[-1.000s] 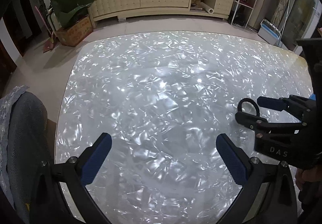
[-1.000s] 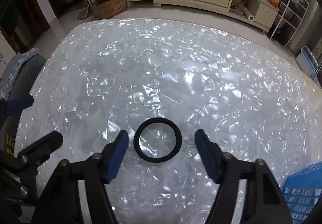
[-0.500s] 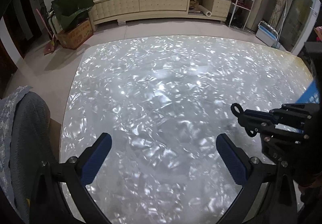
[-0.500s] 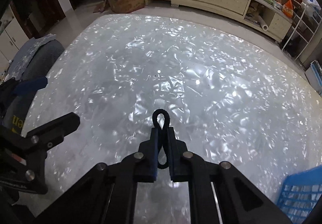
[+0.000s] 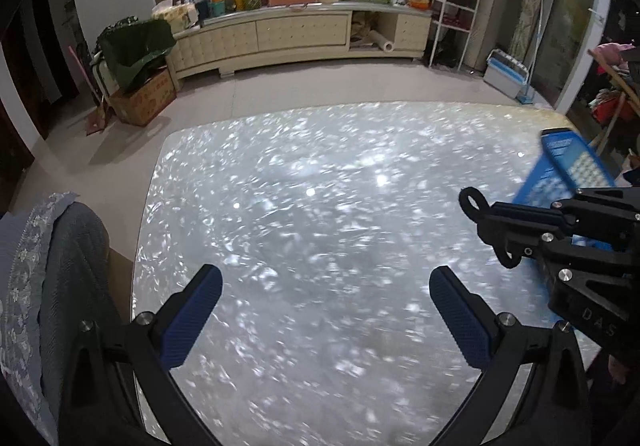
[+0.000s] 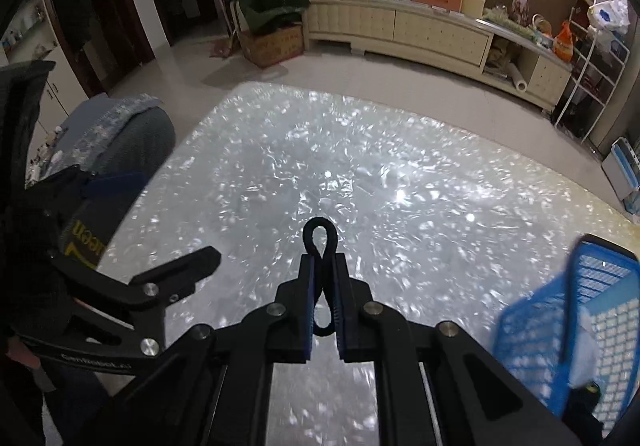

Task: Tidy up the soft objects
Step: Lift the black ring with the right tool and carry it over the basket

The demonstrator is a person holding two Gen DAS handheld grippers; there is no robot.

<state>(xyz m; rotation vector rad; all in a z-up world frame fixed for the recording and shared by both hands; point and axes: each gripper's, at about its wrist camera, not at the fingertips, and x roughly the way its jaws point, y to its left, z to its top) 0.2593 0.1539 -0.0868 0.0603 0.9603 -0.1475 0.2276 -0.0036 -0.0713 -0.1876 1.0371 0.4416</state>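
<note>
Where the right gripper (image 6: 323, 286) has its two blue pads pressed almost together, a black hair tie (image 6: 319, 236) is pinched flat between them, one small loop sticking out past the fingertips and another showing behind the pads; the band hangs clear of the surface below, touching nothing but the pads; the left wrist view shows the same gripper from the side (image 5: 486, 213), the loop of the hair tie (image 5: 472, 201) poking out at its tip; the left gripper (image 5: 326, 310) stands with its jaws spread wide and nothing between them, its blue pads (image 5: 192, 316) well apart above the table; beneath both lies the shiny, crinkled silver table cover (image 5: 320, 205), bare where it shows; a blue plastic basket (image 6: 568, 330) sits at the right edge of the table, just beside the right gripper, with something pale inside that is too blurred to tell; a chair back (image 5: 60, 286) draped in grey and patterned cloth stands at the left edge; beyond the table runs a long cream cabinet (image 5: 296, 33) crowded with boxes and bottles.
</note>
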